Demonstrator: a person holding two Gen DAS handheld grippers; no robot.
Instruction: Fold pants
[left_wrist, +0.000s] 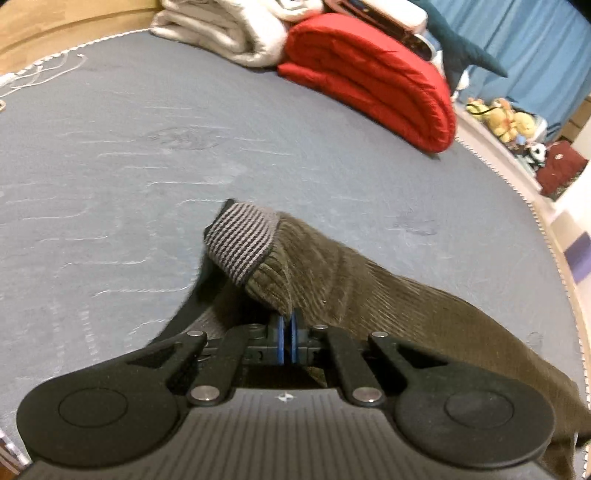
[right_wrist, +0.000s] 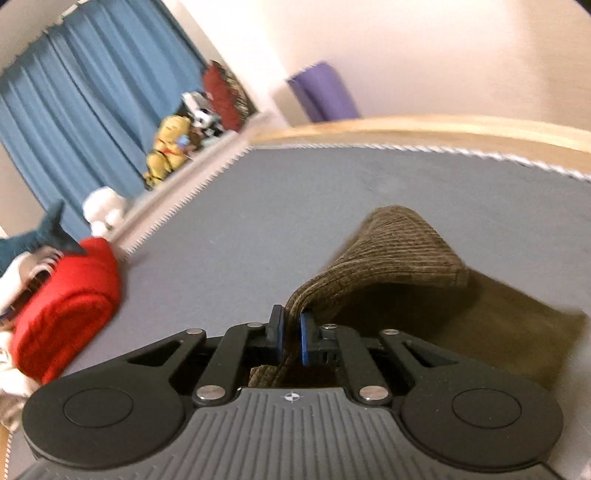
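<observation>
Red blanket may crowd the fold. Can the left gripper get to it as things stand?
Probably not. The left gripper is shut on the pants, so it is occupied. The mattress between it and the red blanket lies bare, though.

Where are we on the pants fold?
Done: both grasps. The left gripper is shut on the pants near the striped lining; the right gripper is shut on another edge, raised off the mattress. In hand: carrying the cloth. Left: no finished fold shows; the pants still need laying over and flattening.
</observation>
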